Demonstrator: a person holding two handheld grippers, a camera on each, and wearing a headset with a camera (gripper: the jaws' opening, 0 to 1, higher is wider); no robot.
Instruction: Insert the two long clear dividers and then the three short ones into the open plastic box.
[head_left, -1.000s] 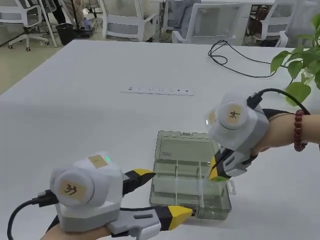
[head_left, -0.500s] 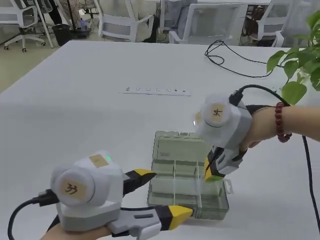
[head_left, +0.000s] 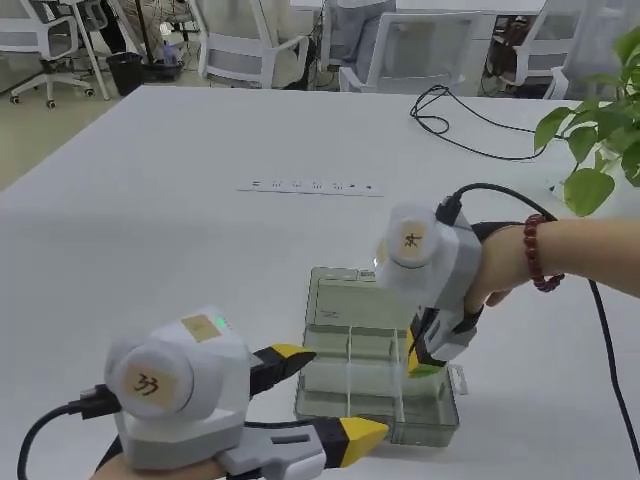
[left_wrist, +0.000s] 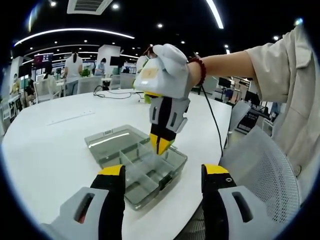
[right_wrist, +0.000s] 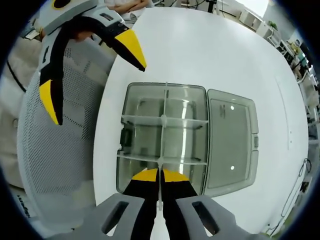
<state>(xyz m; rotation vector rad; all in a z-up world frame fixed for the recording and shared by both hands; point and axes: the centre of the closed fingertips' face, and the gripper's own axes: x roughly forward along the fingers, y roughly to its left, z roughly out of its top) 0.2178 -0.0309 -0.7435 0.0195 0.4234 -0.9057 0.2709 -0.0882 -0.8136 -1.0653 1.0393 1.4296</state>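
Clear plastic box (head_left: 420, 428) lies open at lower centre on the white worktop (head_left: 180, 200), right tongs (head_left: 420, 366) clenched on what looks like a short divider (right_wrist: 159, 199), poised over pieces already seated; next it must drop straight into its slots. Left tongs (head_left: 336, 392) hover released at the box's near edge. Right gripper view lays out the grid from above; left gripper view gives the side-on angle

Left gripper (left_wrist: 164, 172) is seen with jaws spread wide, just short of the open clear plastic box (left_wrist: 150, 192) on the white table (left_wrist: 55, 150). Right gripper (left_wrist: 161, 145) is held from above by a hand (left_wrist: 170, 57), jaws pressed together, tips down at a clear divider (left_wrist: 131, 159) standing in the box.
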